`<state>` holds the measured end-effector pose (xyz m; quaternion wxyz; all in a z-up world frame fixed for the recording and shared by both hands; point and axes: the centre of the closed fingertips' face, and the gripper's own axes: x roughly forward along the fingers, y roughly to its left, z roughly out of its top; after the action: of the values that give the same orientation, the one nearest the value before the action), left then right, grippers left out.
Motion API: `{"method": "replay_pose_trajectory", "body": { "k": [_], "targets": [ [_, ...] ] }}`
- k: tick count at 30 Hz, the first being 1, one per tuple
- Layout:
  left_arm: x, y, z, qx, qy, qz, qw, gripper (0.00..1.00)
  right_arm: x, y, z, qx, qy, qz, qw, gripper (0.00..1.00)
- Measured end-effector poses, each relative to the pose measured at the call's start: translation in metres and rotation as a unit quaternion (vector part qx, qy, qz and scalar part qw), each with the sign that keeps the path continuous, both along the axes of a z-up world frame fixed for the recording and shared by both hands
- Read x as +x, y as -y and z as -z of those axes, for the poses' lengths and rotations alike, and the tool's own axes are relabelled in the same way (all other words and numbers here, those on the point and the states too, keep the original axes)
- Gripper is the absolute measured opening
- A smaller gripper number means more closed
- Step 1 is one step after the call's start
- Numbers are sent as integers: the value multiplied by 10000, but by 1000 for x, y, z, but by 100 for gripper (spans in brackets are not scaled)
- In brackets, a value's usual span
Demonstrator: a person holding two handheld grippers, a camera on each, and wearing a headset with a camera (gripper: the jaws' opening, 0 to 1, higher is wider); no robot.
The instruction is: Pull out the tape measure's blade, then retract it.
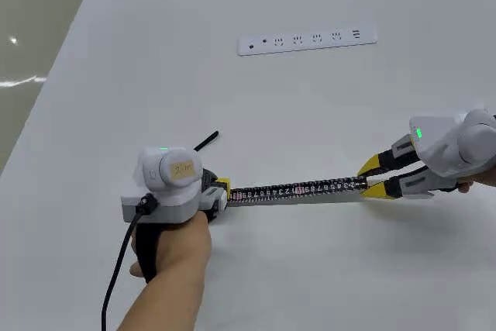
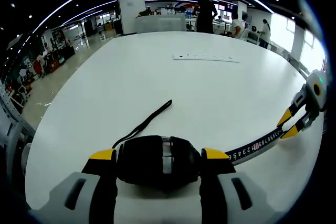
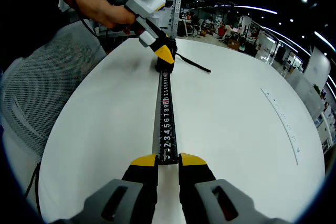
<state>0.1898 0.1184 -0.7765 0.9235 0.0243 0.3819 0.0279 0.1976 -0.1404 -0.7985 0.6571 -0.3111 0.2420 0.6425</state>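
Clamping the tape measure case between its yellow-tipped jaws, the left hand-held gripper holds the black body at the bottom centre of the left gripper view, one jaw against each side. From the case the blade runs toward the right edge of that frame, across the white surface. It ends at the right hand-held gripper, whose jaws are closed on the blade's tip. The right gripper view looks back along the blade. Its printed numbers climb from the pinched end at the bottom centre to the case at the upper middle. There the left hand-held gripper and the hand around its handle come in from the upper left. The head view adds the side-on line. The case sits at lower left, mostly hidden behind the left hand-held gripper's white body, and the blade stretches nearly level across the middle toward the right edge. A black cable drops from the left handle to the bottom edge. Just beyond the case a black wrist strap lies loose on the surface. Farther up the frame, well apart from the blade, a white power strip lies flat.
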Motion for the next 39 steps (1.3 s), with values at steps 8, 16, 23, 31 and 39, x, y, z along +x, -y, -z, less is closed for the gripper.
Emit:
{"method": "replay_pose_trajectory", "body": {
  "k": [8, 16, 23, 31, 39],
  "targets": [
    [-5, 4, -6, -18, -34, -35, 10000, 60, -3, -6, -5, 8, -1, -9, 10000, 14],
    [-1, 0, -1, -23, -6, -37, 10000, 60, -3, -8, -3, 17, -11, -13, 10000, 14],
    [-2, 0, -3, -27, 7, -42, 10000, 60, -1, -11, 0, 19, -28, -26, 10000, 14],
    [-2, 0, -3, -35, 31, -59, 10000, 60, -1, -13, -1, 12, -45, -16, 10000, 14],
    [0, -1, 0, -41, 16, -80, 10000, 61, -2, -16, -2, 12, -63, -3, 10000, 14]
  ]
}}
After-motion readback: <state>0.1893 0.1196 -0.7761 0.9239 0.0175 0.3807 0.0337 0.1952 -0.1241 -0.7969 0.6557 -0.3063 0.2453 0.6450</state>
